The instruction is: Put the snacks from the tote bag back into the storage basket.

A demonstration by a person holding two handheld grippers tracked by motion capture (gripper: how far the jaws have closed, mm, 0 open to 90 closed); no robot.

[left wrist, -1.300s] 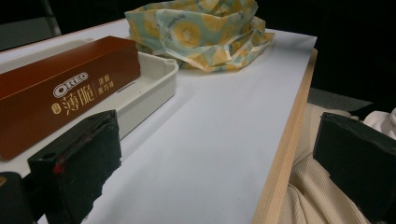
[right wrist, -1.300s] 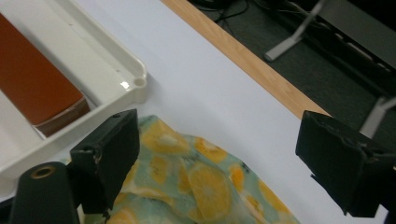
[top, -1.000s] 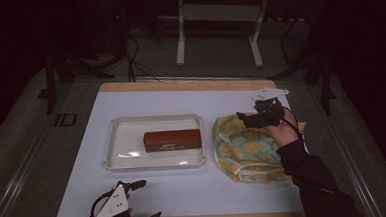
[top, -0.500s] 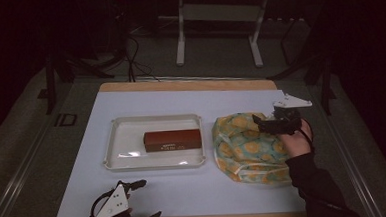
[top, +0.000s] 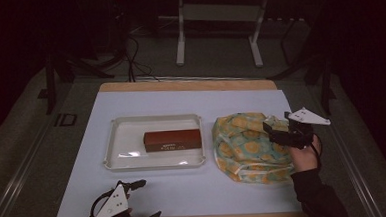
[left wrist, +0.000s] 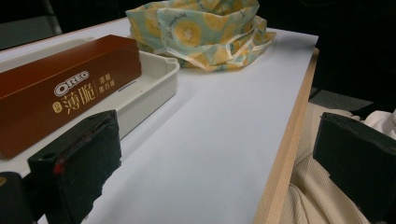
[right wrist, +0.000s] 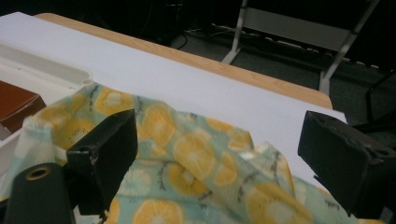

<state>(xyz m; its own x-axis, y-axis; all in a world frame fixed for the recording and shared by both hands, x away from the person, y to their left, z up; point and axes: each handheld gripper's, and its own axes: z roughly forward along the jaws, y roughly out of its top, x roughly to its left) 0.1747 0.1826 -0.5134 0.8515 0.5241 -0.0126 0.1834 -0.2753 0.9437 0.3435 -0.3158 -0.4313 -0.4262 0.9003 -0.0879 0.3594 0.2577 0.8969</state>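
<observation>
White-topped table (top: 185, 189), dark room. Right gripper (top: 277, 132) has swung down over crumpled orange-print fabric bag (top: 248, 145) beside white plastic tray (top: 113, 142): jaws wide apart, empty, grasp likely next. Left gripper (top: 136, 201) idle near front edge, gaping, empty.

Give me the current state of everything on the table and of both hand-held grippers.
Left hand-held gripper: open, empty, at the table's near edge.
Right hand-held gripper: open, over the cloth bag, gripping nothing.
Cloth bag: crumpled, lying flat on the table right of the tray.
Tray: flat on the table, holding one box.
Oreo box: closed as far as shown, lying on its side in the tray.
</observation>
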